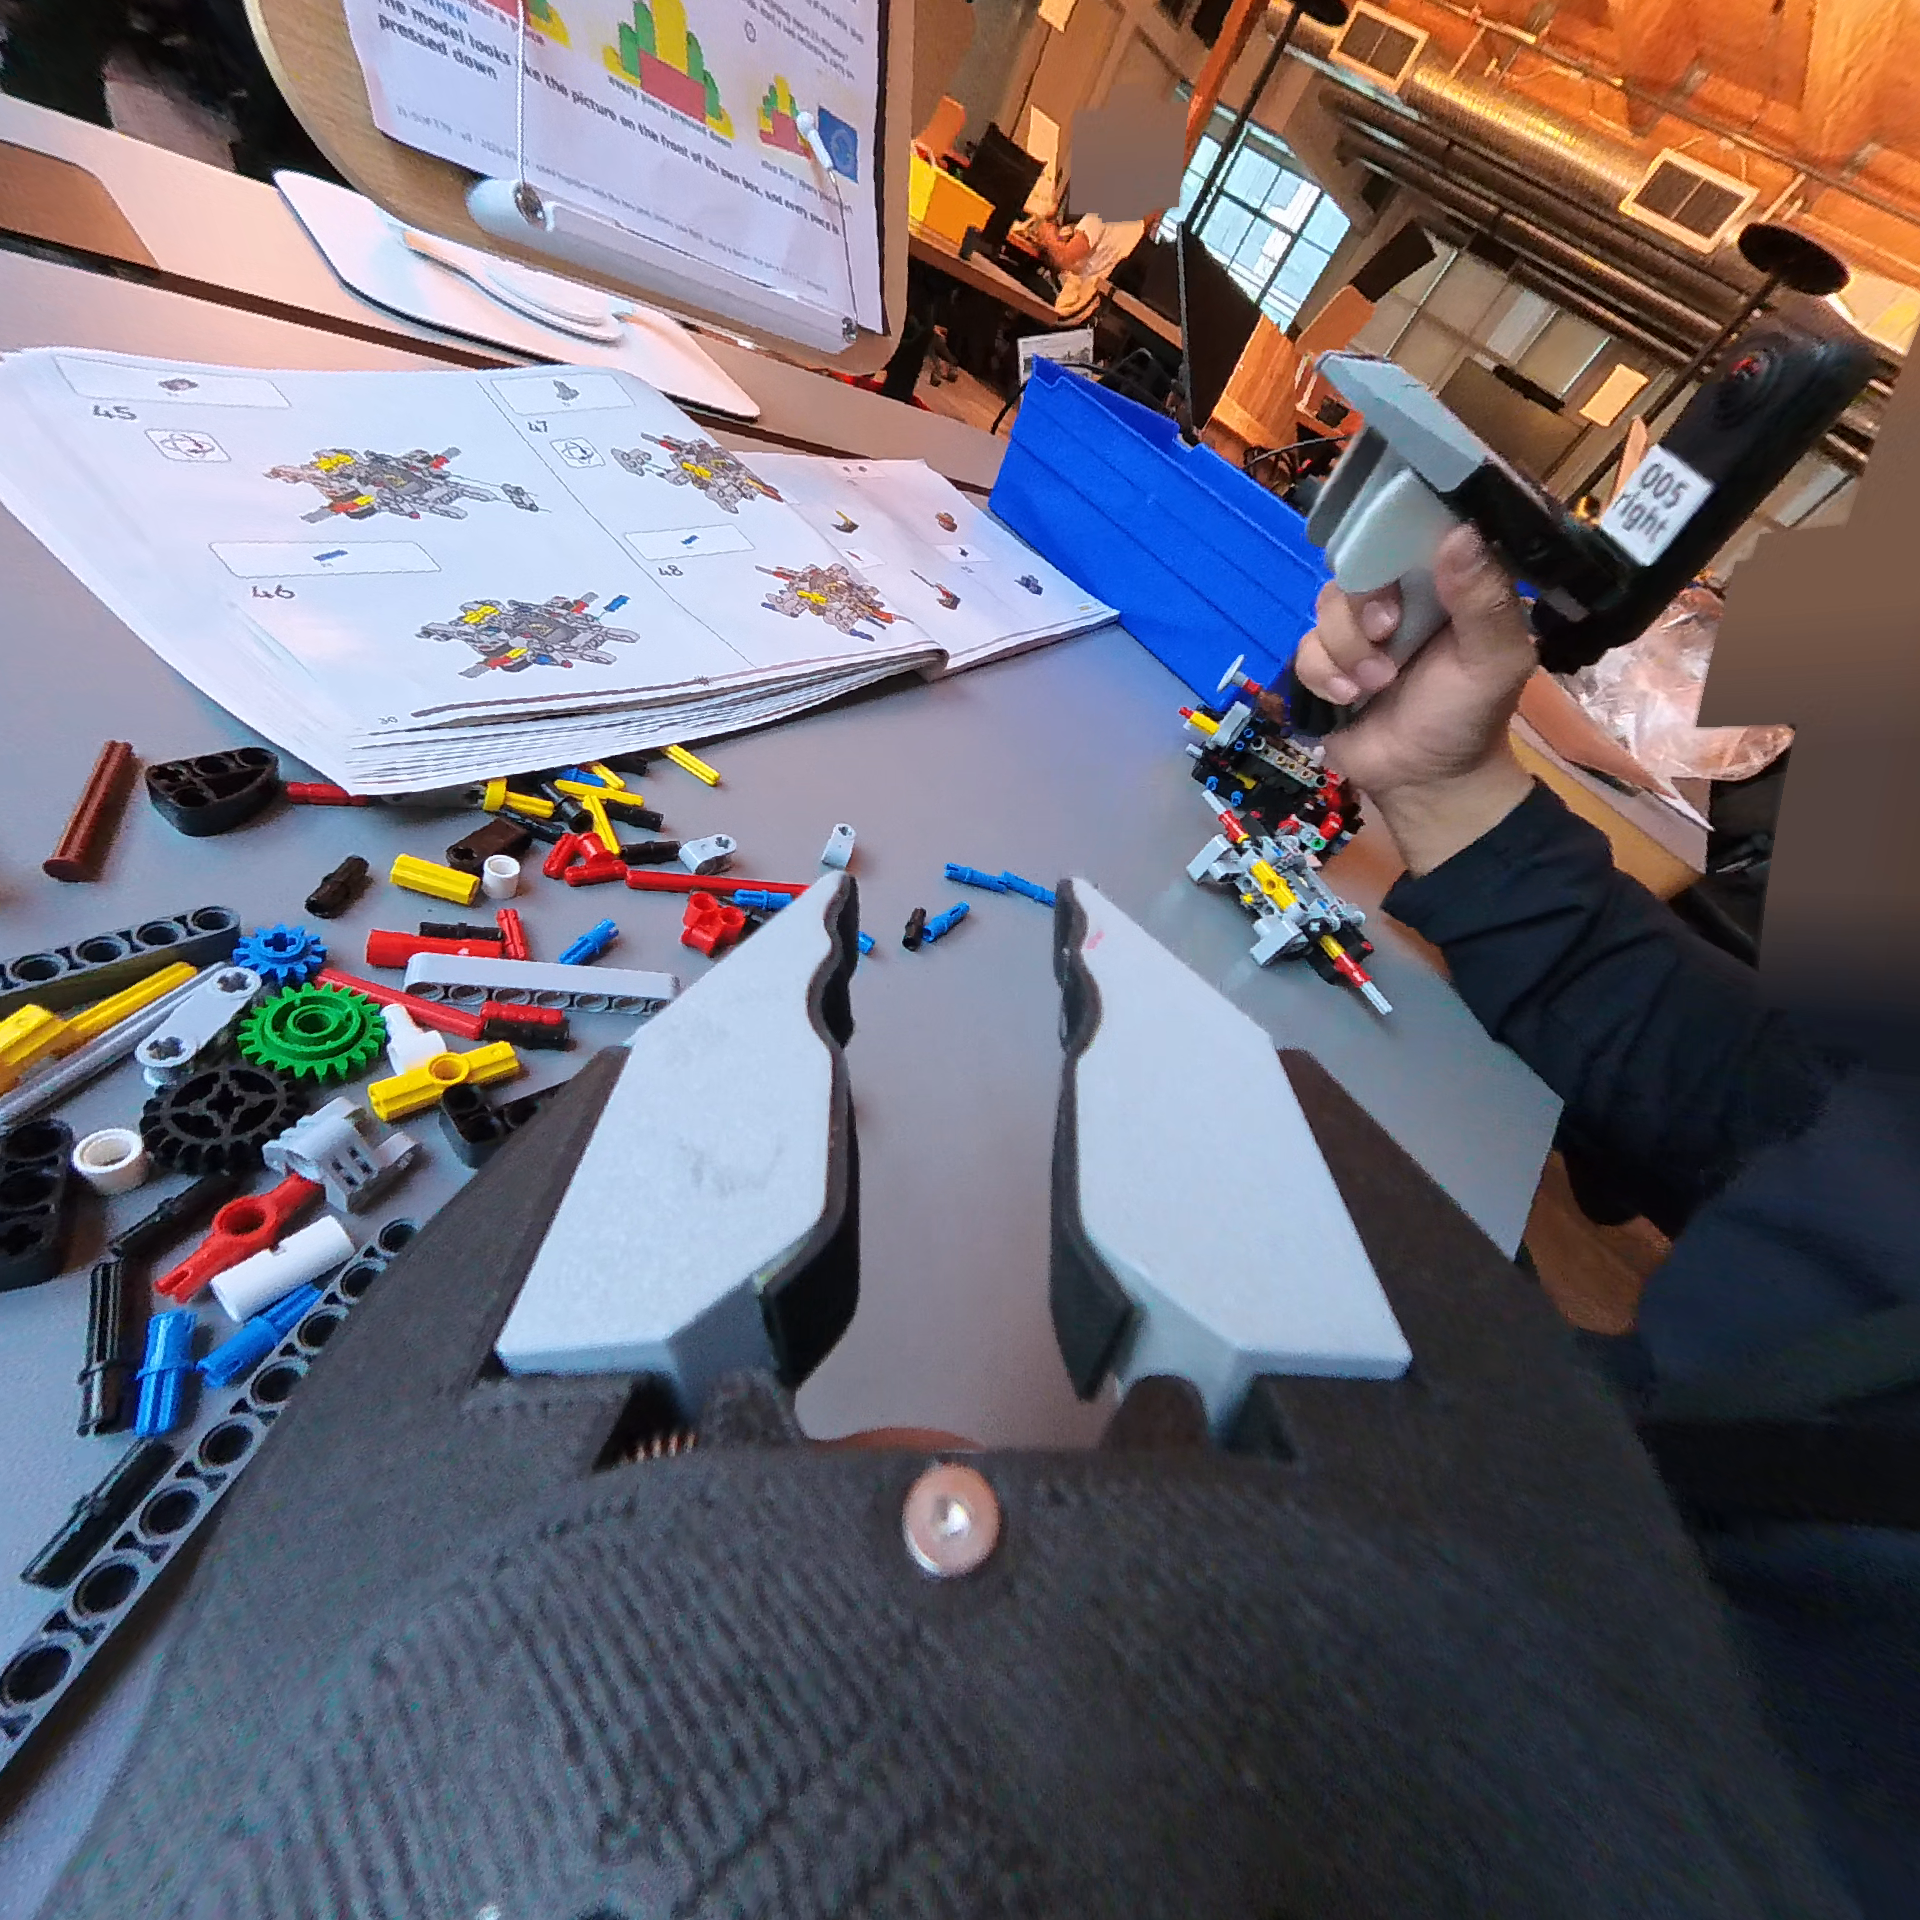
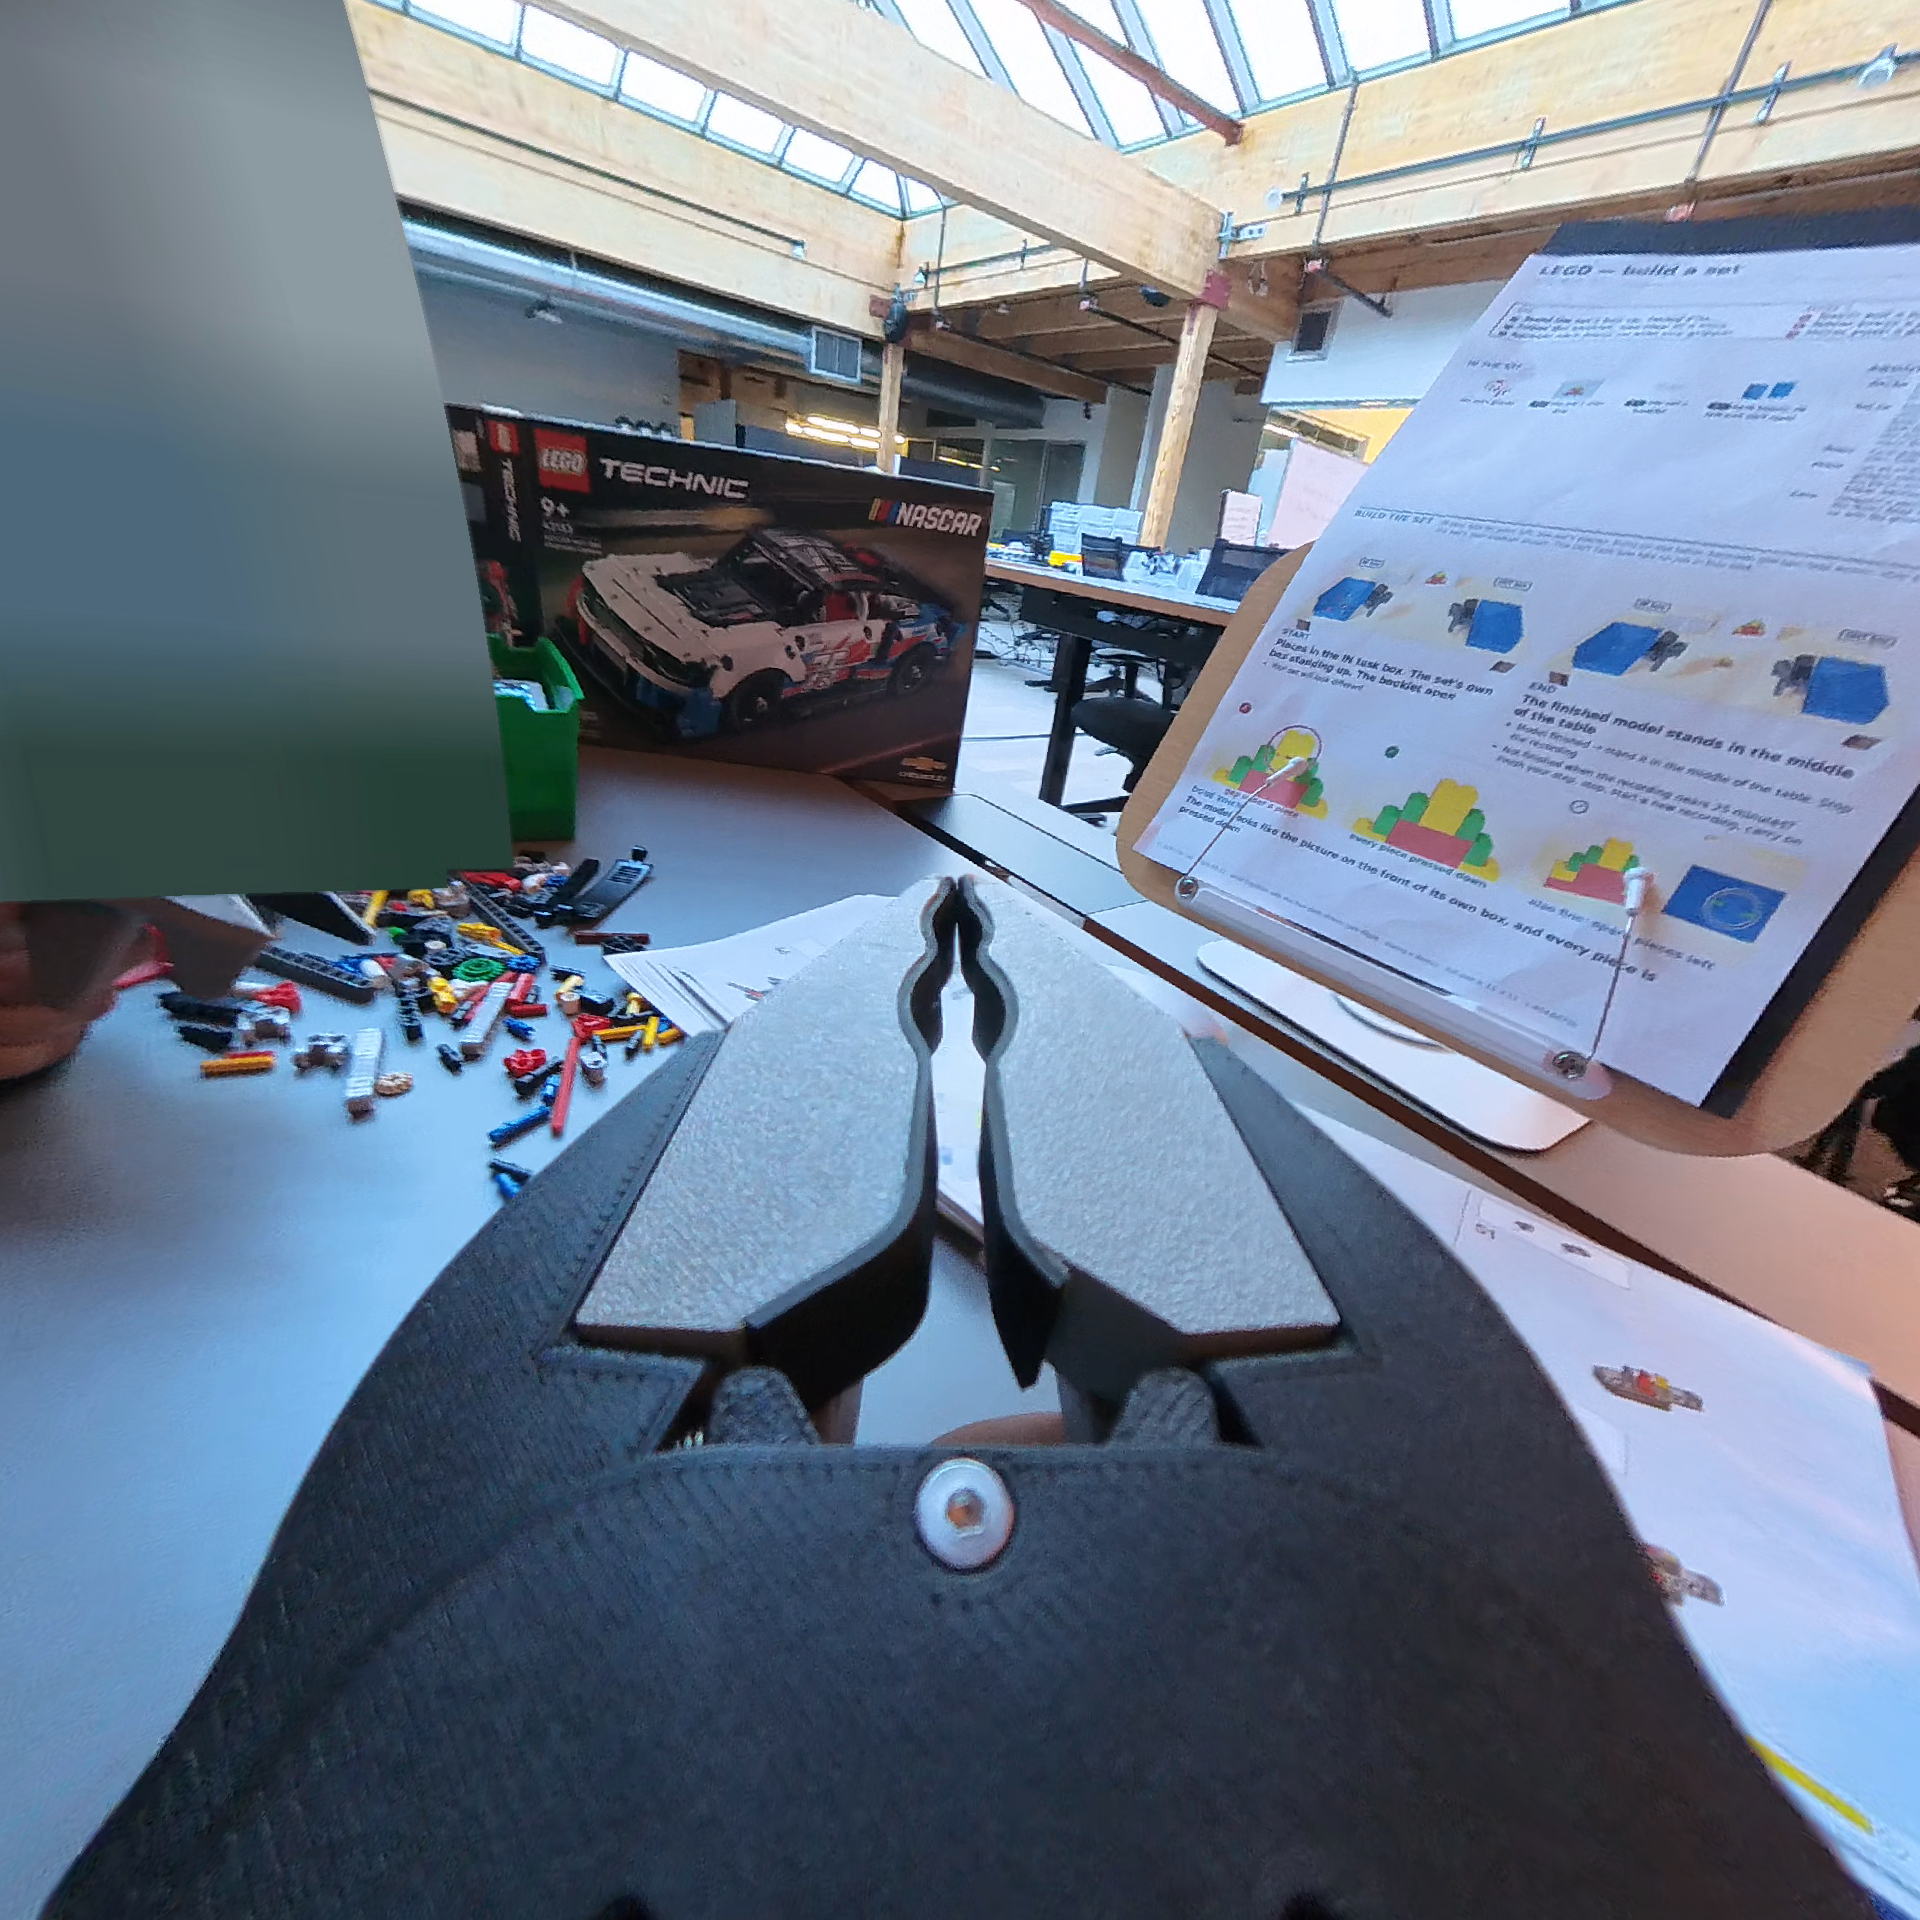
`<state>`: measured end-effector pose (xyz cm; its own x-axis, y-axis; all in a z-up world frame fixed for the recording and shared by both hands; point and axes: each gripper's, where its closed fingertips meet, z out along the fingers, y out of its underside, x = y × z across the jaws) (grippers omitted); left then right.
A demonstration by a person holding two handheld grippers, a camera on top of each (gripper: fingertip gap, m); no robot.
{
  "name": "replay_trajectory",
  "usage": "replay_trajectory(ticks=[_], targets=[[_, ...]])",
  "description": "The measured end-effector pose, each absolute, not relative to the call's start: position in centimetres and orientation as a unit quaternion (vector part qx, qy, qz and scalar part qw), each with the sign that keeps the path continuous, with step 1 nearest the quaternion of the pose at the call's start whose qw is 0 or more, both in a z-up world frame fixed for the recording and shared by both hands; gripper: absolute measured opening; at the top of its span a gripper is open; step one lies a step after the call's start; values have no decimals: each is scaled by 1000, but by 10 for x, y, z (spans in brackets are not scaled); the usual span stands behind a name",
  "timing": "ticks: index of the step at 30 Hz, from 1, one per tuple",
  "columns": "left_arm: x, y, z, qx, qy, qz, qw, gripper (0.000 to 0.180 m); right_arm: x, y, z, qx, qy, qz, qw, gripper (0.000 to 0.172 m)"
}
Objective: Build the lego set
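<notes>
Left claw (image 1: 956, 904) hangs low over the grey counter (image 1: 1039, 748), jaws parted, nothing between the pads. Closest to its tips: a black-and-blue pin pair (image 1: 935, 923) lying flat just ahead, more blue pins (image 1: 997, 881) a bit further out. Loose parts pile (image 1: 312, 997) sits to its left, open instruction booklet (image 1: 499, 561) behind that. Partly built model (image 1: 1278, 842) lies off to the right, near the hand (image 1: 1423, 665) carrying the right claw

Right claw (image 2: 956, 904) is raised over the booklet edge, tips fully together, holding nothing. Boxed set (image 2: 748, 603) and green bin (image 2: 540, 727) stand beyond, sheet on a stand (image 2: 1558, 665) to its right

My read for a clean pick of a pin: come straight down, pads square across the pin's long axis, since those pins are small and round and likely roll if nudged from one side
</notes>
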<state>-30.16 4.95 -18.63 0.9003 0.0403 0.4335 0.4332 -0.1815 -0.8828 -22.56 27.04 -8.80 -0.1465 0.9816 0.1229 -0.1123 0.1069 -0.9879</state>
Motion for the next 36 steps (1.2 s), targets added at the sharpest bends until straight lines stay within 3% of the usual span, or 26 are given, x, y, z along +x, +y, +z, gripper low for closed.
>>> replay_trajectory(ticks=[6,16,36], targets=[[-299,52,-190,-765,-151,-150,608,36,-191,259,-95,-414,-552,531,492,0],[-298,58,-199,-792,-141,-98,586,35,-122,240,-167,-431,-618,403,520,0],[-295,64,-200,-799,-123,-86,582,34,-130,236,-182,-440,-627,403,501,0]])
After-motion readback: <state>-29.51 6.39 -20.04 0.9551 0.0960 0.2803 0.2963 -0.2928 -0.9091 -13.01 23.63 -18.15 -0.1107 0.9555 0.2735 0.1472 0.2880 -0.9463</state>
